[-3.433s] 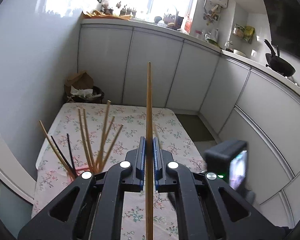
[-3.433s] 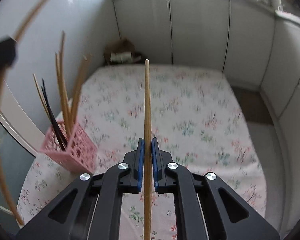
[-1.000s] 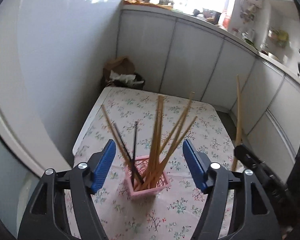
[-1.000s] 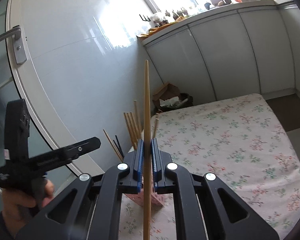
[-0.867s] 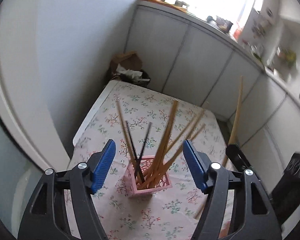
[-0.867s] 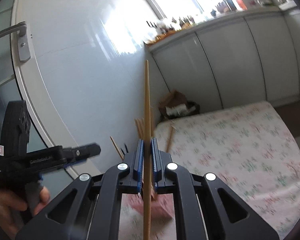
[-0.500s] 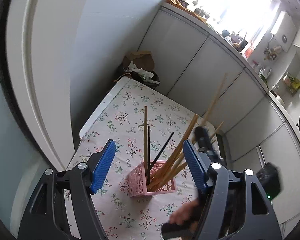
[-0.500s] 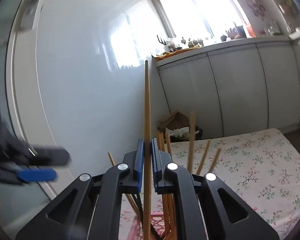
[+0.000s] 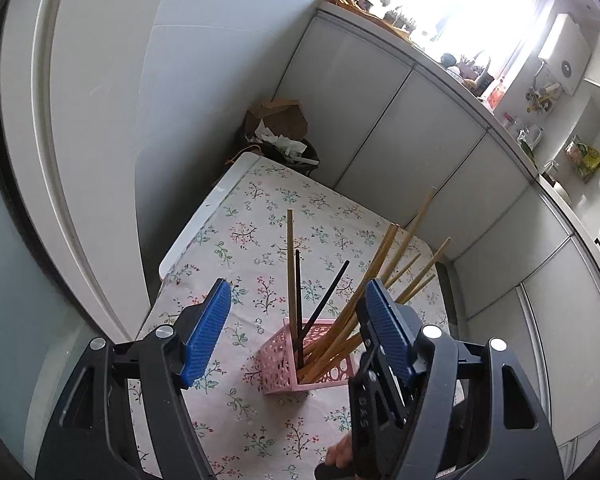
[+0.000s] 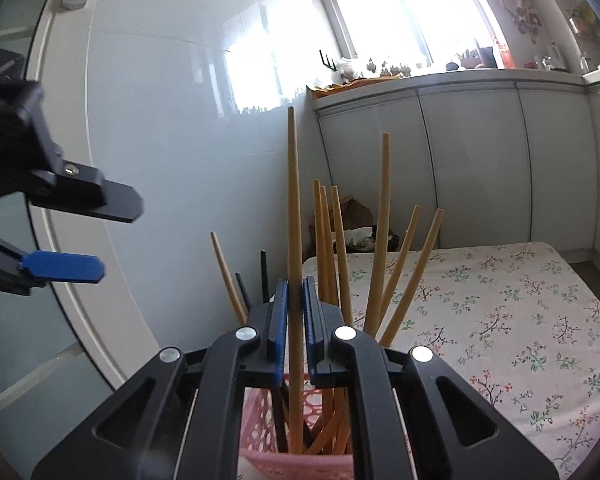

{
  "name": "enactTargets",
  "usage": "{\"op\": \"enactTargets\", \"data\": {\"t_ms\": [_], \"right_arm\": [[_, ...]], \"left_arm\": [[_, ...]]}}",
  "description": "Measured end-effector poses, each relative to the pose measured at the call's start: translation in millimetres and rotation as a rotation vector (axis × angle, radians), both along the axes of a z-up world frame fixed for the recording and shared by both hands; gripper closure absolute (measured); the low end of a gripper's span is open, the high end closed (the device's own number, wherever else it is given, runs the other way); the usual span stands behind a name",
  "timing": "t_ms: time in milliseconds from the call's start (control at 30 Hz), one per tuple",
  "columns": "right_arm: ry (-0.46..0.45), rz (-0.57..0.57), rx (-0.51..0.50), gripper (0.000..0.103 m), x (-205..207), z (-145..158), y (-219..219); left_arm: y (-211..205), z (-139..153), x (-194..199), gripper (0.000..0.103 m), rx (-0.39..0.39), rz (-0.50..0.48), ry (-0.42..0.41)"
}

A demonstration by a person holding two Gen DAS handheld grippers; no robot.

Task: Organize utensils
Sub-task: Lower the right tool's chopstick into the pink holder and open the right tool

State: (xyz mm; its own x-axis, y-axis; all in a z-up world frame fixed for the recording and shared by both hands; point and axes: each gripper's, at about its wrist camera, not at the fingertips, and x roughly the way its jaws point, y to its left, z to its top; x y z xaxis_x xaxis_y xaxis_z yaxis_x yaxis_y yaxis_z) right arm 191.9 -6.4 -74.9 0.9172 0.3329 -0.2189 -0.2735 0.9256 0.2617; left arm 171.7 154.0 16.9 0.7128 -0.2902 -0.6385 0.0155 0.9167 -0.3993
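One wooden chopstick (image 10: 295, 264) stands nearly upright, pinched in the closed jaws of the right gripper (image 10: 295, 300), its lower end already inside the pink basket (image 9: 278, 360) on the flowered worktop (image 9: 260, 208), directly below. The left gripper (image 9: 296, 320) hovers above the basket, jaws wide open and empty, so the release looks to be the right hand's to make.

The chopsticks (image 9: 380, 258) look like matt, pale wood; two black ones (image 9: 298, 300) at 9 o'clock of them are smooth and darker. The basket (image 9: 278, 354) is pink plastic, pierced in a lattice. The tablecloth (image 9: 260, 220) is floral cloth, matt. Left gripper (image 9: 298, 328) and right gripper (image 10: 295, 312) are matt black plastic with ribbed blue pads (image 9: 206, 330) and shiny metal screws (image 10: 344, 333). The wall (image 10: 188, 128) is glossy.
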Motion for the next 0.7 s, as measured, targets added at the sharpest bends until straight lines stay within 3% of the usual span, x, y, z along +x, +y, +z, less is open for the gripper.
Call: {"op": "enactTargets", "data": {"t_ms": [200,467,700], "right_arm": [[0.004,-0.001,0.021,0.095,-10,0,-10],[-0.024,-0.063,-0.036,0.095,-1,0,0],[-0.006,-0.057,-0.013,0.095,-5,-17,5]], "left_arm": [[-3,-3,2,0.036,0.014,-0.007,0.007],[-5,-2,2,0.036,0.020,-0.017,0.000],[-2,-5,4,0.036,0.019,-0.011,0.005]]}}
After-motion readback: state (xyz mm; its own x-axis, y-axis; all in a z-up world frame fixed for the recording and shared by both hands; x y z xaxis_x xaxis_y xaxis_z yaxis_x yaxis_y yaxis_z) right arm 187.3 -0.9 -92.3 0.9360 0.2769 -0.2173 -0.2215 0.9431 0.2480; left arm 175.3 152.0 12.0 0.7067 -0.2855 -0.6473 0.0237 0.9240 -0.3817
